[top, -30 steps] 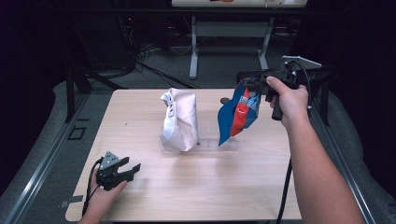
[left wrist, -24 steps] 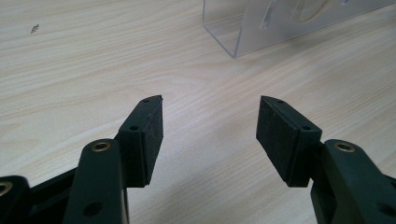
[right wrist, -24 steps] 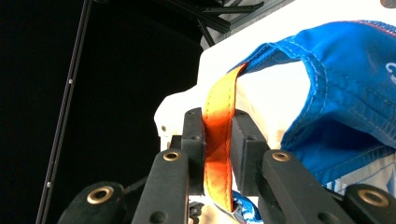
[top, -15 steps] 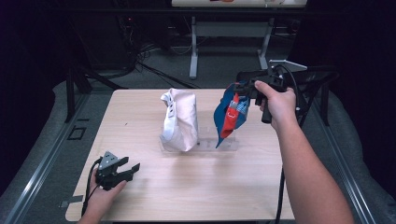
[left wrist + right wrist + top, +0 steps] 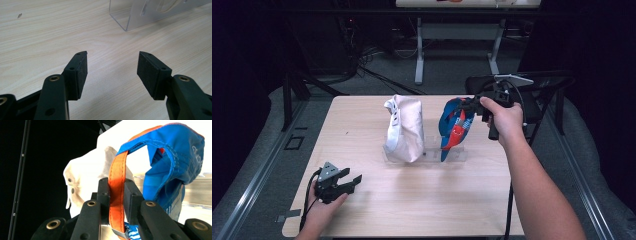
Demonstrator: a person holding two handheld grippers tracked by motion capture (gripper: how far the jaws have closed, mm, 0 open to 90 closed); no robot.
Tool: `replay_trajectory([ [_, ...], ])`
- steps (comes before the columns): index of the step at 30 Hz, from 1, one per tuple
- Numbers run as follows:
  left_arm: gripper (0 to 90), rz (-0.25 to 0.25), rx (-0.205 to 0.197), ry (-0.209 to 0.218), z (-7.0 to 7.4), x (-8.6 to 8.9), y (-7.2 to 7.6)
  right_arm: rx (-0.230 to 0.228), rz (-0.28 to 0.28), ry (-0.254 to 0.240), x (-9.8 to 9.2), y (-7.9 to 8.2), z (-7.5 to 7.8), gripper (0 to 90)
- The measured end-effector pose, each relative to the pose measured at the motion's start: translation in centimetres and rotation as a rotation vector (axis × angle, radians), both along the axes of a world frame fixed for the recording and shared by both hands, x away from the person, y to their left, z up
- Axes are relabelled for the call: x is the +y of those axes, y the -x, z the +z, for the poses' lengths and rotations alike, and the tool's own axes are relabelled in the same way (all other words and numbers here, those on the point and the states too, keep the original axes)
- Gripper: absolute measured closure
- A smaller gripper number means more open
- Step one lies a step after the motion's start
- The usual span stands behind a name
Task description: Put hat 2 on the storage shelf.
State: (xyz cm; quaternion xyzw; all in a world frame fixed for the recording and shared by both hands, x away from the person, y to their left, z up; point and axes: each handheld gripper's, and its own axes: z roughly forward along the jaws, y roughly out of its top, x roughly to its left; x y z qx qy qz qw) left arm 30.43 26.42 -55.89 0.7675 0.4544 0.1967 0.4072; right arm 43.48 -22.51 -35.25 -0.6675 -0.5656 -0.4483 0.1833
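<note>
Cap (image 5: 455,127), blue with red and an orange strap (image 5: 116,195), hangs from the right gripper (image 5: 473,104), whose jaws are clenched on that strap; in the right gripper view the two pads squeeze the orange band flat between them. The cap's lower edge sits at or just inside the clear stand (image 5: 451,156), at about 3 o'clock from the white cap (image 5: 404,127), which already stands on the same stand. Whether the blue cap's brim has found its slot I cannot tell.

Risks, as I judge them: the grip holds only a thin strap, so the cap body can swing and twist freely; if the hand lowers at a slant, the brim may miss the slot and slide off the stand toward 6 o'clock. A sideways drift toward 9 o'clock could knock the white cap over, since the two stand near each other. Pressing down too hard could tip or shove the light stand across the table (image 5: 412,210). Letting go too early would let the cap flop.

The left gripper (image 5: 349,182), released with jaws wide apart, rests at the table's 7 o'clock corner, well apart from the stand, so it cannot steady anything.
</note>
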Motion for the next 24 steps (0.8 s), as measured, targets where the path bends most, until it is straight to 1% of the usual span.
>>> replay_trajectory([
  [2, 42.1, -0.007, 0.001, -0.007, 0.0, 0.0, 0.0, 0.0, -0.007, 0.019, 0.0, 0.0, -0.2, 77.3],
  [4, 42.1, -0.007, 0.001, -0.007, 0.0, 0.0, 0.0, -0.001, -0.006, 0.013, -0.1, 0.1, -0.4, 77.3],
  [7, 42.1, -0.006, 0.004, -0.005, 0.1, 0.0, 0.0, 0.007, 0.002, 0.021, 0.0, 0.2, -0.7, 77.2],
  [10, 42.1, -0.001, 0.0, -0.001, 0.0, 0.0, 0.0, 0.002, 0.0, 0.025, 0.0, 0.3, -0.8, 77.0],
  [12, 42.1, -0.003, -0.004, -0.003, 0.0, 0.0, 0.0, 0.002, -0.003, 0.037, -0.1, 0.5, -0.7, 77.0],
  [14, 42.1, -0.006, 0.004, -0.008, 0.1, 0.0, 0.0, 0.003, 0.007, 0.045, -0.2, 0.6, -0.7, 77.0],
  [15, 42.1, -0.001, -0.004, -0.006, 0.0, 0.0, 0.0, 0.001, 0.011, 0.049, -0.2, 0.7, -0.7, 76.9],
  [16, 42.1, -0.002, -0.001, -0.006, 0.1, 0.1, 0.0, 0.004, 0.015, 0.058, -0.3, 0.8, -0.8, 76.7],
  [21, 42.1, 0.002, 0.0, -0.006, 0.1, 0.1, 0.0, 0.001, 0.012, 0.082, -0.7, 1.3, -1.1, 72.9],
  [23, 42.1, 0.002, -0.001, -0.006, 0.1, 0.1, 0.0, -0.005, 0.007, 0.102, -0.8, 1.5, -1.2, 69.9],
  [24, 42.1, 0.002, -0.002, -0.005, 0.1, 0.1, 0.0, -0.007, 0.016, 0.101, -0.9, 1.6, -1.3, 68.1],
])
